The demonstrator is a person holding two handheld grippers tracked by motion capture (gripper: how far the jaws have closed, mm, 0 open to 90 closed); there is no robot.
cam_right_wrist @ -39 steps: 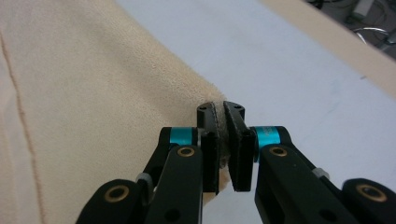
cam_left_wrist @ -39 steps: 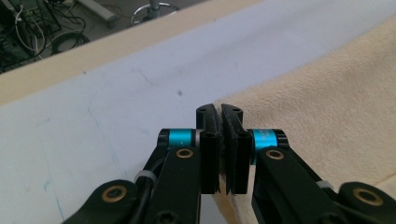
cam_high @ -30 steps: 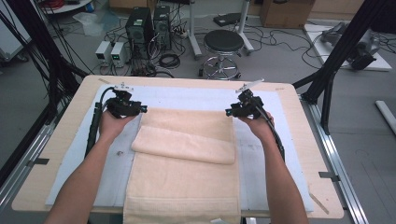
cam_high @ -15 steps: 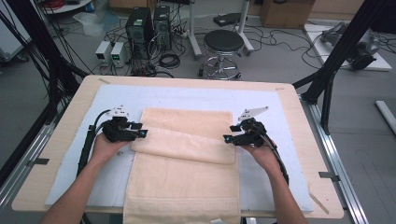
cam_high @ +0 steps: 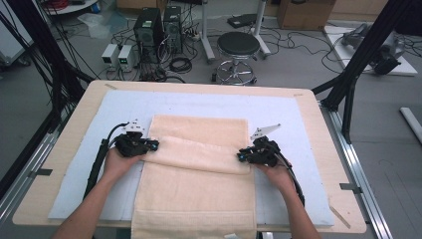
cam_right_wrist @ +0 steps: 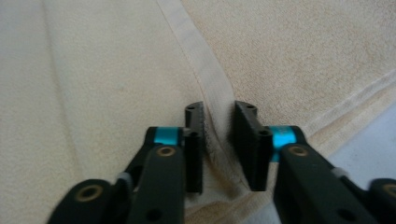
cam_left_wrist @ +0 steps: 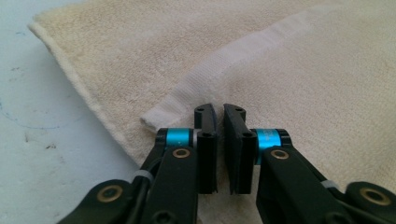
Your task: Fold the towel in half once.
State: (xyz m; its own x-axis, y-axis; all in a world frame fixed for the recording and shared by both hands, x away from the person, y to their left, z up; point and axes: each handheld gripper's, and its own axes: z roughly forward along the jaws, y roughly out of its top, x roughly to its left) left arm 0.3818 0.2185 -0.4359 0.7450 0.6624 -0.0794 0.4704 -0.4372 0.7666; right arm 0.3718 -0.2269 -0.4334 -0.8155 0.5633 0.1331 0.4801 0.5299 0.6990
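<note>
A beige towel [cam_high: 199, 199] lies lengthwise on the pale blue mat [cam_high: 298, 114], its far part folded toward me into a flap [cam_high: 199, 154]. My left gripper [cam_high: 155, 145] sits at the flap's left end. Its jaws have just closed to a thin slit [cam_left_wrist: 219, 109] over the terry [cam_left_wrist: 303, 70], beside the woven band's corner [cam_left_wrist: 154, 116], and seem to pinch a sliver of cloth. My right gripper [cam_high: 240, 157] is at the flap's right end. Its jaws [cam_right_wrist: 218, 109] have just been closing and press a raised ridge of the towel's band [cam_right_wrist: 201, 60] between the pads.
The mat covers a wooden table [cam_high: 64, 129] with bare strips on both sides. Beyond the far edge stand a black stool [cam_high: 239, 47], computer towers [cam_high: 158, 25] and loose cables. Black frame posts [cam_high: 358, 64] rise at the right, dark rails at the left.
Both grippers came toward me from the towel's far edge down to the flap's two ends. Their jaws went from apart to closed at the cloth.
</note>
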